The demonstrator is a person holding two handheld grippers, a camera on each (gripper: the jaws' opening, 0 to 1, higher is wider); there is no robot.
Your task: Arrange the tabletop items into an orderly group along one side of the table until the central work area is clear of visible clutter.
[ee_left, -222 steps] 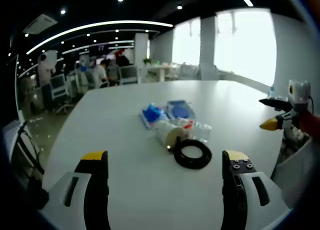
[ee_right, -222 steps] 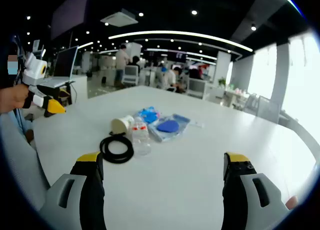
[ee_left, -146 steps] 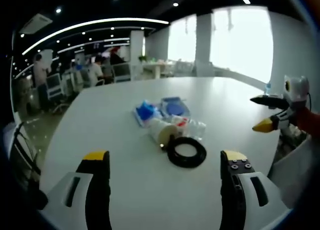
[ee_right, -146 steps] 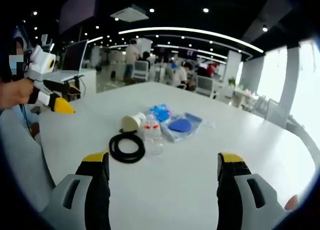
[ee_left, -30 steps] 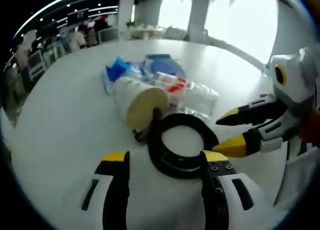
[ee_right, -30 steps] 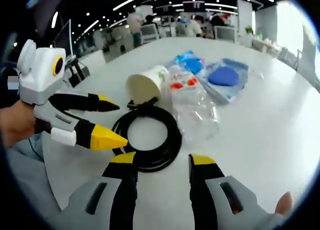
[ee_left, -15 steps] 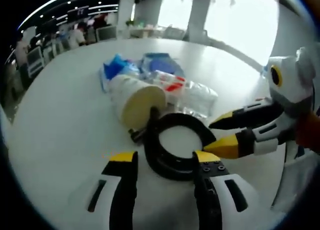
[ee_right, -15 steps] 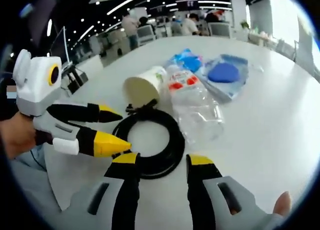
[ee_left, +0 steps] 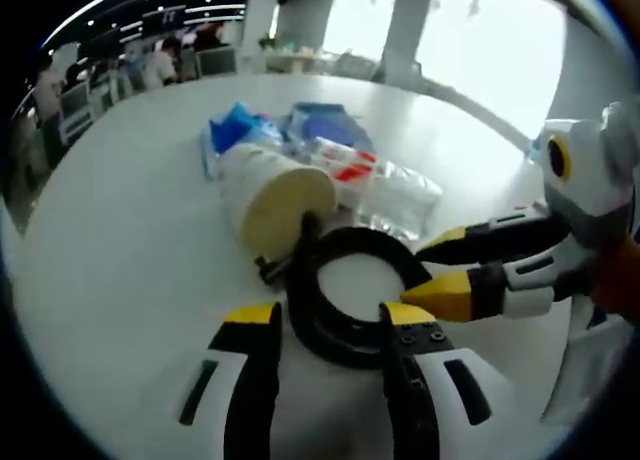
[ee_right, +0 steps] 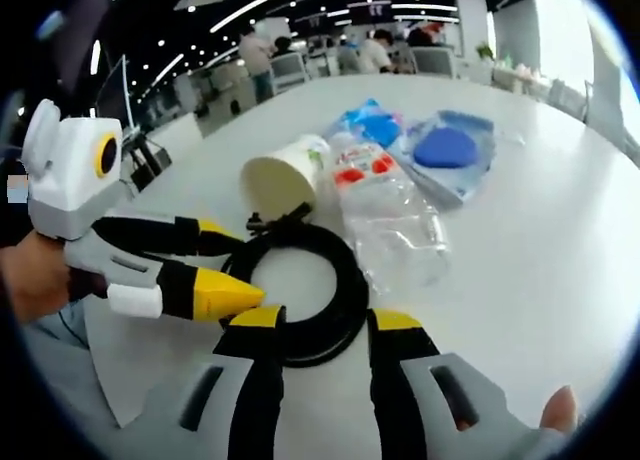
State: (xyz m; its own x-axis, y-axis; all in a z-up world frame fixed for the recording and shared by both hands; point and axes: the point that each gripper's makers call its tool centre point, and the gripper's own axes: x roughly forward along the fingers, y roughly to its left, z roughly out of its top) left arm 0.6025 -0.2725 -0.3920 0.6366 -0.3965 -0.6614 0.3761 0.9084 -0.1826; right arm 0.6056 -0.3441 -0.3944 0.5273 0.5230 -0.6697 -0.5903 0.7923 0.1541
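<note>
Table: a white tabletop (ee_left: 110,240) (ee_right: 560,230) carries a small cluster of items near the person's edge.
Cable coil: a black coiled cable (ee_left: 350,292) (ee_right: 300,280) lies flat on the table, at the near side of the cluster, just beside the cup's open mouth.
Paper cup: a paper cup (ee_left: 270,192) (ee_right: 285,175) lies on its side with its mouth turned toward the coil.
Plastic bottle: a clear crushed plastic bottle (ee_left: 385,188) (ee_right: 390,215) with a red and white label lies beside the cup, touching it along one side.
Blue packets: a blue packet (ee_left: 232,132) (ee_right: 372,120) and a clear pouch with a blue pad (ee_left: 325,123) (ee_right: 450,150) lie behind the cup and bottle.
Left gripper: the left gripper (ee_left: 325,318) (ee_right: 235,265) has its yellow-tipped jaws parted, straddling the near arc of the coil; whether they pinch it I cannot tell.
Right gripper: the right gripper (ee_right: 320,322) (ee_left: 440,265) also has its jaws apart, around the coil's near edge from the other side, grip unclear.
Hand: a hand (ee_right: 35,270) holds the left gripper's white body.
Background: an open office with ceiling lights and people at desks.
</note>
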